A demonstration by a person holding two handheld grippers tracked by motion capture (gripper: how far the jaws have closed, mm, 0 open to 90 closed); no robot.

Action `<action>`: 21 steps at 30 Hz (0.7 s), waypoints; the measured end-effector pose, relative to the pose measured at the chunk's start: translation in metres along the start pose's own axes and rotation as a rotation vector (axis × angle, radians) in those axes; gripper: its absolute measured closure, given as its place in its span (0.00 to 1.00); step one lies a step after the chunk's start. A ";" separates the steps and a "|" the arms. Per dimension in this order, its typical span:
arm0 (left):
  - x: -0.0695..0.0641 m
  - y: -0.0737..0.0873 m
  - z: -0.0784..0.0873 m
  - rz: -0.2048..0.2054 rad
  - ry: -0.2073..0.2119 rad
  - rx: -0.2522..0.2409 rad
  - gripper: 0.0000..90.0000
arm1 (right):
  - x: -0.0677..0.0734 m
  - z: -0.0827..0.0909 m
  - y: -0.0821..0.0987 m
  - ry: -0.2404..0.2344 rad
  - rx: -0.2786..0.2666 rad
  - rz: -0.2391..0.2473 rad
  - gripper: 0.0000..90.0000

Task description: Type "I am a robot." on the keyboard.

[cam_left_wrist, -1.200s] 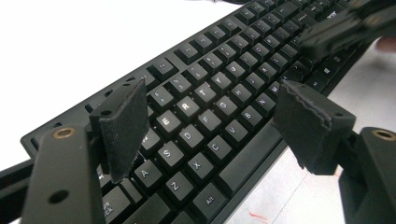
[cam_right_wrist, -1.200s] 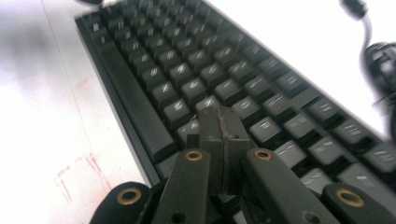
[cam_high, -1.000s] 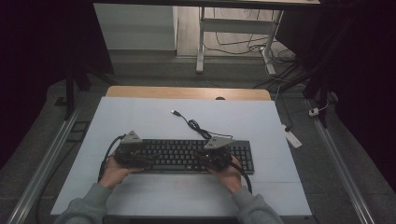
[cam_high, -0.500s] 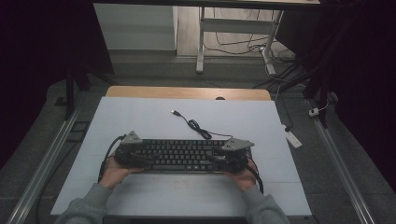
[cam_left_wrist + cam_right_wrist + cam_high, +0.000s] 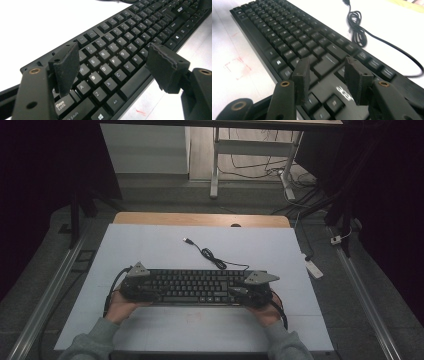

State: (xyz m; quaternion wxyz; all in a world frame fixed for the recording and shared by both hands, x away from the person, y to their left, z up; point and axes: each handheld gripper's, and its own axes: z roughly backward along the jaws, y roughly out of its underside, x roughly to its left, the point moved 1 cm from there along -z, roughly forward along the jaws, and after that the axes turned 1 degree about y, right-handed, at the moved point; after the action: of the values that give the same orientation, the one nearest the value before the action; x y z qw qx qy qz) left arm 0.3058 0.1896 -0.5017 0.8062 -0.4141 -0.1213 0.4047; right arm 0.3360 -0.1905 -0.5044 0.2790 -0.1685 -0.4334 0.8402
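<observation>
A black keyboard [image 5: 192, 287] lies lengthwise on the white mat, near the person's side. Its black cable [image 5: 210, 256] curls away toward the far side and ends in a loose USB plug [image 5: 187, 240]. My left gripper [image 5: 149, 291] hovers over the keyboard's left end. Its jaws stand wide apart over the letter keys [image 5: 105, 70] and press on nothing; left gripper [image 5: 115, 67] open. My right gripper [image 5: 239, 292] sits over the right end. Its jaws have just been opening and stand apart above the keys [image 5: 322, 67] with nothing gripped; right gripper [image 5: 329, 77] open.
The white mat [image 5: 150, 245] covers a wooden table whose far edge [image 5: 200, 219] shows. A faint red mark [image 5: 237, 66] is on the mat in front of the keyboard. A white block [image 5: 312, 268] lies beyond the table's right edge. Metal rails run along both sides.
The right gripper slid to the right along the keyboard toward its right end, and its jaws now stand wider. The left gripper and the keyboard stayed put.
</observation>
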 end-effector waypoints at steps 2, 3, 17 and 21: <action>0.000 0.003 0.003 0.002 -0.005 -0.005 0.30 | -0.003 0.006 0.004 0.011 0.003 -0.002 0.62; 0.000 0.004 0.004 0.002 -0.009 -0.006 0.30 | -0.004 0.008 0.007 0.014 0.001 -0.004 0.62; -0.004 0.030 0.027 0.009 -0.031 -0.033 0.30 | -0.018 0.049 0.038 0.074 -0.006 -0.034 0.60; -0.004 0.040 0.034 0.014 -0.036 -0.039 0.31 | -0.021 0.058 0.045 0.077 -0.014 -0.040 0.60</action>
State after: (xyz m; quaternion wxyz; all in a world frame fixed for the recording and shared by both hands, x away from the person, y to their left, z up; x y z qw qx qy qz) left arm 0.2631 0.2197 -0.5102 0.7929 -0.4231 -0.1409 0.4153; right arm 0.3072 -0.2614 -0.5076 0.3112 -0.1940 -0.4316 0.8242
